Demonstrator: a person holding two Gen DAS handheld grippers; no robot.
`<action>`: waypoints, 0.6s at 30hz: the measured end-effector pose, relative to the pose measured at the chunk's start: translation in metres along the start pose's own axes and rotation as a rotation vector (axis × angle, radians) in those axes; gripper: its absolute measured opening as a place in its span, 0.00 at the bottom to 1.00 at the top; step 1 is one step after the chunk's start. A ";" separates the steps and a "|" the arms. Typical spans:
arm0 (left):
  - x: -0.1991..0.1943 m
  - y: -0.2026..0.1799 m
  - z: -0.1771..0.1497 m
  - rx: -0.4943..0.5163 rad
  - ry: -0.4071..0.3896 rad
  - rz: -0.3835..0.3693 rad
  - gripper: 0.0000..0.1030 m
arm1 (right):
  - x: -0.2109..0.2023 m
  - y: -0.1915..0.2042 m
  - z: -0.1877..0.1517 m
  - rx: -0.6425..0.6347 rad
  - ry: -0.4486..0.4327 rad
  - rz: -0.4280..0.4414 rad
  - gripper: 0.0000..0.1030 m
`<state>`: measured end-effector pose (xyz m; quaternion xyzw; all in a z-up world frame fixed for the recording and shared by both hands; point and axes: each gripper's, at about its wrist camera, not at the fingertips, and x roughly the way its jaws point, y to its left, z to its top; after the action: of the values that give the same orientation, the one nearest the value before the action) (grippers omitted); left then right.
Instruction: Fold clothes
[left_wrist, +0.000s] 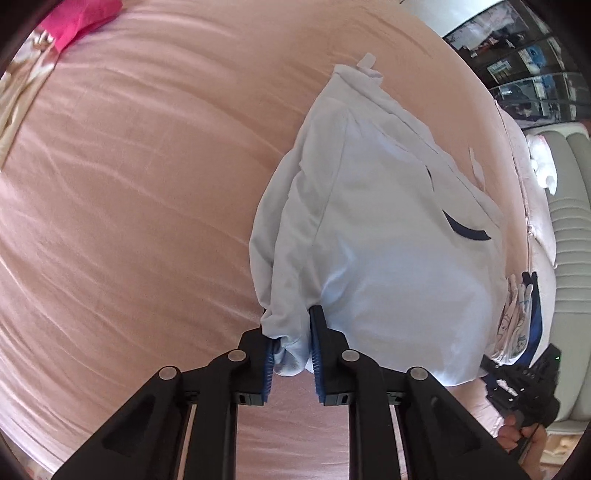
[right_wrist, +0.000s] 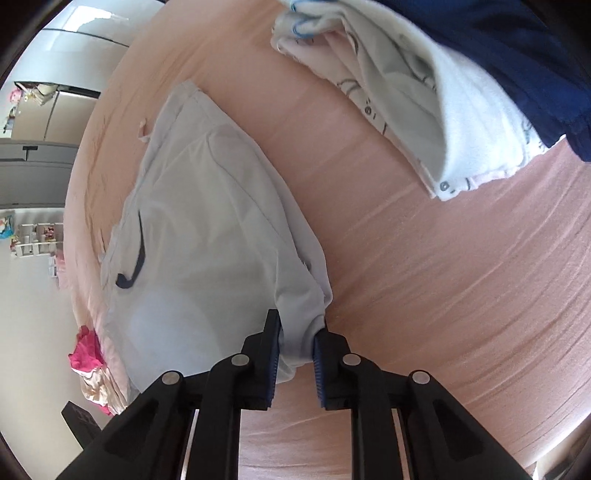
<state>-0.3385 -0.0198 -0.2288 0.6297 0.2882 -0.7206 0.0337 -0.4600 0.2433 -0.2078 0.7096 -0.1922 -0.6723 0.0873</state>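
Note:
A white garment (left_wrist: 388, 229) with a dark curved mark lies partly folded on the pink bed sheet (left_wrist: 129, 184). In the left wrist view, my left gripper (left_wrist: 291, 343) is shut on a bunched lower corner of it, with cloth squeezed between the blue pads. In the right wrist view the same white garment (right_wrist: 207, 221) stretches away to the upper left. My right gripper (right_wrist: 297, 343) is shut on its near corner, a fold of fabric pinched between the pads. Both held corners are lifted slightly off the sheet (right_wrist: 443, 277).
A pile of clothes (right_wrist: 424, 92), white printed pieces under a dark blue one, lies on the bed at the upper right. A magenta garment (left_wrist: 77, 22) sits at the far edge. A hand (left_wrist: 517, 435) shows at the lower right. Shelves (left_wrist: 517, 62) stand beyond the bed.

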 end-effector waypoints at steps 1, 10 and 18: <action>0.007 0.005 -0.002 -0.050 0.024 -0.031 0.18 | 0.008 -0.003 0.003 0.011 0.015 0.010 0.22; -0.023 -0.008 -0.012 0.103 0.015 0.003 0.11 | -0.021 0.029 -0.005 -0.125 -0.065 -0.010 0.08; -0.045 0.002 -0.041 0.182 0.168 0.048 0.11 | -0.040 0.021 -0.018 -0.065 -0.010 0.001 0.07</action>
<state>-0.2921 -0.0170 -0.1899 0.6950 0.2080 -0.6876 -0.0306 -0.4463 0.2373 -0.1619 0.7028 -0.1710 -0.6818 0.1098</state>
